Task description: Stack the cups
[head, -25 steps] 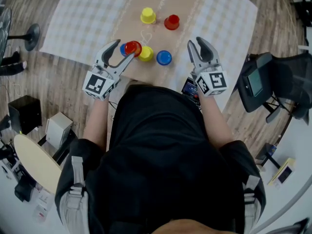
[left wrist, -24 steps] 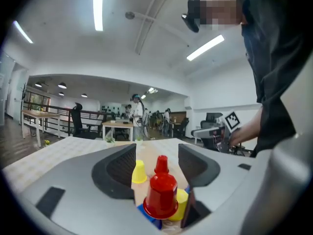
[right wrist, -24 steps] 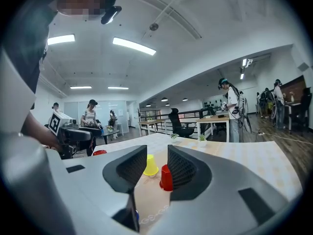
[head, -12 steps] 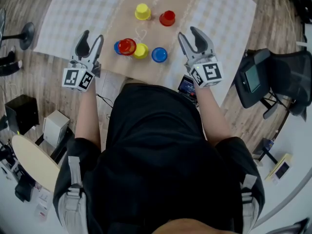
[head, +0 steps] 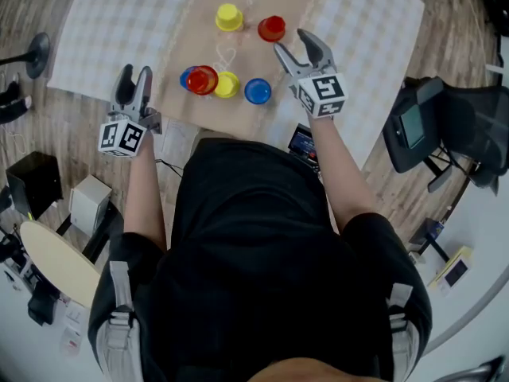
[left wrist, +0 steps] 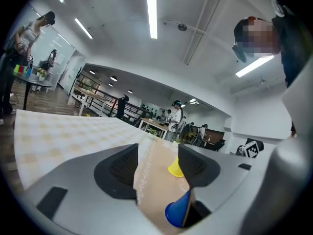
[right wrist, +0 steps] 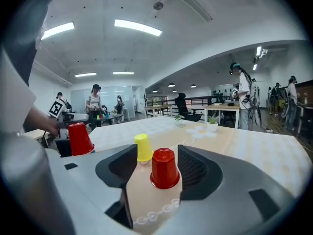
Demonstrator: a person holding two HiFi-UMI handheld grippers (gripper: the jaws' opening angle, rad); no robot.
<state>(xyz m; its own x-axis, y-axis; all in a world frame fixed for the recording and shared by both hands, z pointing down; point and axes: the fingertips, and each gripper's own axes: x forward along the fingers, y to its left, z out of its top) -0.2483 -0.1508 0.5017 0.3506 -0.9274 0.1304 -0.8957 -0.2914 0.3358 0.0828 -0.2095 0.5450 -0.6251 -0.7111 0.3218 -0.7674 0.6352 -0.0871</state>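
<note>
Your right tool is released. Its jaws have just been opening and now stand wide, and the red cup stands in line with the gap, just ahead of the pads, which touch nothing. That cup is on the far part of the desk, with a yellow cup just behind it. Treat it as a light, thin-walled plastic cup. It will probably flex if you clench hard, skid on the cloth if you nudge it, and tip with little effort. Its smooth, tapered wall could also let it slide out of the pads. Take it across the middle of the wall or a little lower, where it is wider, and close gently and squarely. The cup stands upside down, mouth on the desk and closed base up, so its long axis is vertical and it narrows upward. Keep it that way to drop it over another inverted cup, such as the red-on-blue stack. Your left tool is also released and empty, off to the left of the cups.
</note>
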